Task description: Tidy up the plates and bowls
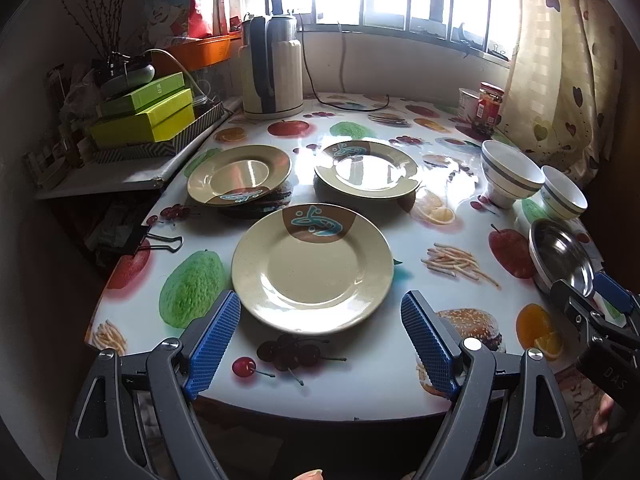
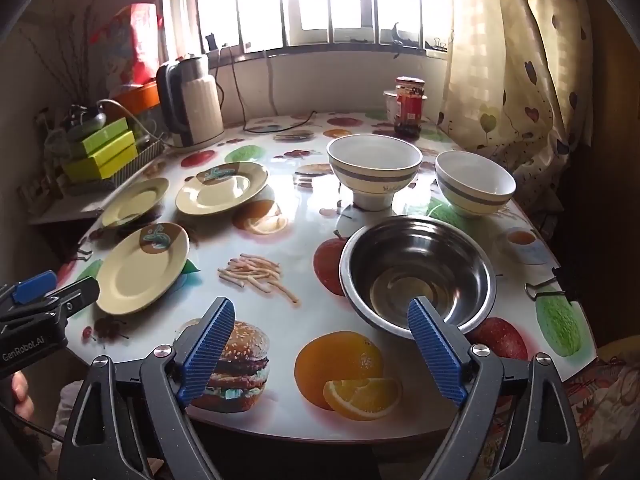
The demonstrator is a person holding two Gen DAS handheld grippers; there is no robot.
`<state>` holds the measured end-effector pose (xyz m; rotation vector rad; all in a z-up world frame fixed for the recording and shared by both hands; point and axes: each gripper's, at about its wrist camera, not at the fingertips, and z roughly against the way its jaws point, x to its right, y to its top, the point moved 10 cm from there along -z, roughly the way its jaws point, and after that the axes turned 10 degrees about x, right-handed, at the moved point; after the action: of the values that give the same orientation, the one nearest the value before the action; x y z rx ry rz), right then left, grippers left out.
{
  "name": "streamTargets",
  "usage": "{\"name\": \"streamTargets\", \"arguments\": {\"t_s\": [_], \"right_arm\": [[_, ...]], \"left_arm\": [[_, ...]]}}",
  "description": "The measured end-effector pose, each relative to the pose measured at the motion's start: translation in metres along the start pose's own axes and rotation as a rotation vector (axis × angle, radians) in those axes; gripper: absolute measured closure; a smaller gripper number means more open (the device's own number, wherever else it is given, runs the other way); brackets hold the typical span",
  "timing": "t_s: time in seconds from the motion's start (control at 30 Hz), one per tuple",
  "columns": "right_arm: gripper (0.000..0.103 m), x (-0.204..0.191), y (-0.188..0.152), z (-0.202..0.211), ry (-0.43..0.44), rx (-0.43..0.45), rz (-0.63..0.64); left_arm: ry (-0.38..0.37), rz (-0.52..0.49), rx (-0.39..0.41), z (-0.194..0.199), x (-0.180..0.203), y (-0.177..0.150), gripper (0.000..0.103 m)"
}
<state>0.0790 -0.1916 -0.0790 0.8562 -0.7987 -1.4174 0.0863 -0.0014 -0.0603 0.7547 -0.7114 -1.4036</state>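
My left tongs [image 1: 320, 328] stand wide with nothing between the ribbed blue pads, and the nearest plate [image 1: 312, 266] sits just beyond them in the lower middle of the left view. It is a round, glossy cream plate with a brown patch and a teal squiggle on its rim, and it is empty. 2 more plates of the same pattern lie above it: one at centre left [image 1: 239, 174], one at centre right [image 1: 368, 170]. Each seems to rest on something beneath, but I cannot tell what.

My right tongs [image 2: 320, 330] are just as wide and hold nothing. The right-hand pad overlaps the near rim of the steel bowl [image 2: 418, 270] in the lower right of the right view; whether it touches I cannot tell. The bowl is shiny metal, round and empty. Above it stand 2 white ceramic bowls with a grey band: a footed one [image 2: 374, 168] at centre, and another [image 2: 474, 182] to its right, both empty as far as I can see.

All this sits on a table [image 2: 280, 320] covered with slick cloth printed with fruit, fries and burgers. A red-labelled jar [image 2: 409, 106] stands at the upper right, contents unclear. A kettle [image 1: 272, 66] stands at the upper centre of the left view, against glaring window light.
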Motion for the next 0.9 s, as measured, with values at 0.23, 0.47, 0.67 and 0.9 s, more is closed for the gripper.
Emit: {"name": "streamTargets", "arguments": {"t_s": [0.23,0.47,0.67,0.9], "right_arm": [[0.014,0.000,0.007,-0.002,0.046,0.005,-0.092],[0.014,0.004,-0.002,-0.012,0.038,-0.059,-0.142],[0.014,0.004,-0.002,-0.015,0.029,-0.061,-0.127],[0.014,0.005,-0.003,-0.015,0.022,-0.057,-0.117]], "left_arm": [[0.022,0.007,0.031,0.003,-0.004,0.005,0.020],[0.046,0.008,0.029,-0.001,-0.009,0.006,0.020],[0.045,0.003,0.021,-0.004,-0.006,0.005,0.020],[0.041,-0.012,0.015,-0.008,-0.002,0.005,0.020]]}}
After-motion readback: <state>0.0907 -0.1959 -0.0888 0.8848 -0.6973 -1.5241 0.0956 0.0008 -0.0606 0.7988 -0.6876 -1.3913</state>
